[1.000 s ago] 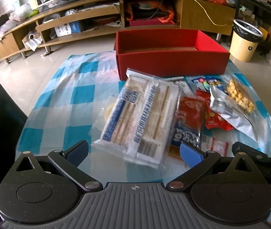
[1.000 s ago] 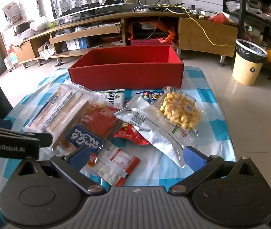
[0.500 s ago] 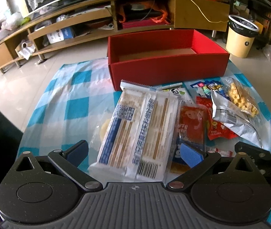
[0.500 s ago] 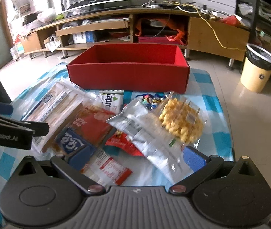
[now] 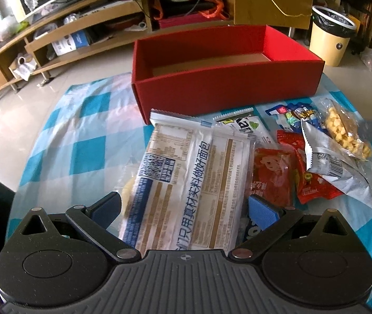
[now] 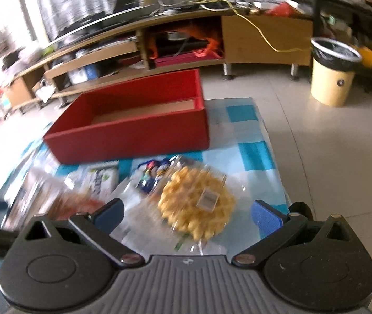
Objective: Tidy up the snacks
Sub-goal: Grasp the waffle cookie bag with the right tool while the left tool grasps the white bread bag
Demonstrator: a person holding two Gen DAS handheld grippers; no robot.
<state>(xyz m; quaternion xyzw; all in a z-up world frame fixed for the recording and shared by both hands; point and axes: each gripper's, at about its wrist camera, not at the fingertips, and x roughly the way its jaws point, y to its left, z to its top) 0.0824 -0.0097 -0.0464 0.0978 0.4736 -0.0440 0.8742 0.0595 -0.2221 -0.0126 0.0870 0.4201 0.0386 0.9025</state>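
Observation:
A pile of snack packs lies on a blue-checked cloth (image 5: 86, 154) in front of an open red box (image 5: 228, 89) whose brown floor shows bare. My left gripper (image 5: 184, 206) is open, its blue pads on either side of a long clear bread pack (image 5: 188, 180). Beside that pack lie a red pouch (image 5: 272, 178), a silver bag (image 5: 335, 167) and a clear bag of yellow puffs (image 5: 345, 128). My right gripper (image 6: 187, 212) is open just above the yellow puffs bag (image 6: 196, 209), with the red box (image 6: 133, 133) behind. The right wrist view is motion-blurred.
A yellow waste bin (image 6: 332, 76) stands on the tiled floor to the right. A long wooden TV stand (image 5: 86, 36) with cluttered shelves runs across the back. The table's right edge (image 6: 277, 167) is close to the puffs bag.
Both grippers have moved forward and down over the snacks. The bread pack now lies between the left pads, and the puffs bag sits between the right ones. Both stay open.

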